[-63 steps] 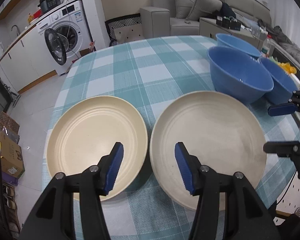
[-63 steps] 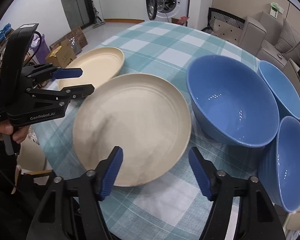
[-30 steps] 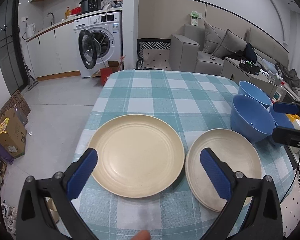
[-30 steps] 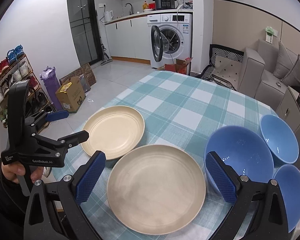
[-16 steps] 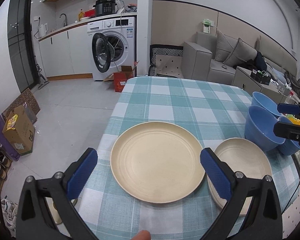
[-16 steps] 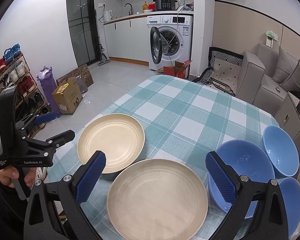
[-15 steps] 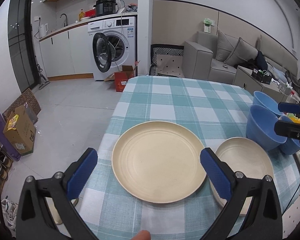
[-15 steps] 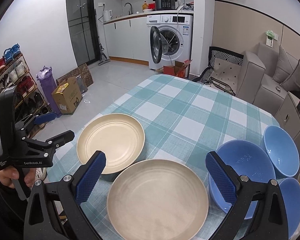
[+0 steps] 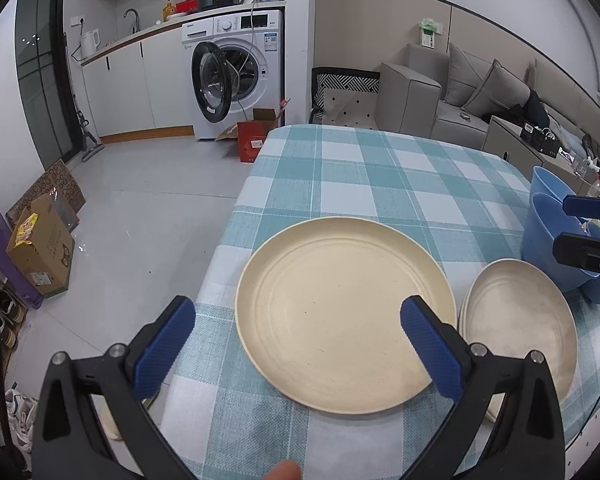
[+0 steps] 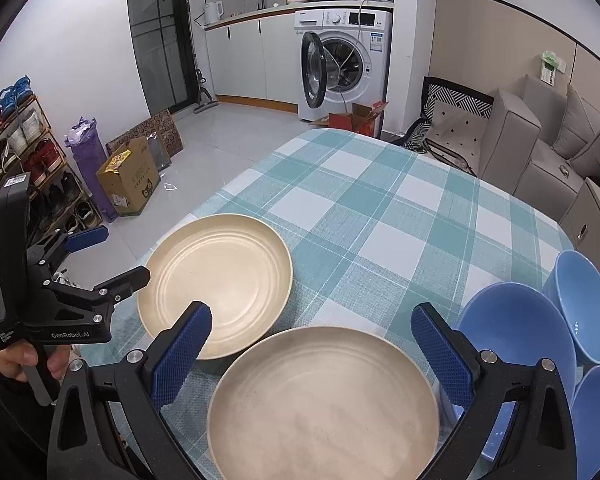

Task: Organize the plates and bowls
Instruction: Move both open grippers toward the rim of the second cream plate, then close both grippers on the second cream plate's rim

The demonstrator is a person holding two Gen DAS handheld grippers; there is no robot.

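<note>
— Where do the jaws stand?
— Both the left gripper (image 9: 298,340) and right gripper (image 10: 312,354) gape wide, empty. A round cream plate (image 9: 346,314) lies between the left jaws, another cream plate (image 10: 324,404) between the right.
— Any writing?
— "GenRobot.AI" on the left gripper. Three blue bowls (image 10: 516,344) sit right, on the checked tabletop (image 10: 380,208).

- You face two cream plates (image 9: 346,312) (image 10: 324,404) lying flat, side by side, edges almost touching.
- Three blue bowls (image 10: 516,344) cluster upright at your right.
</note>
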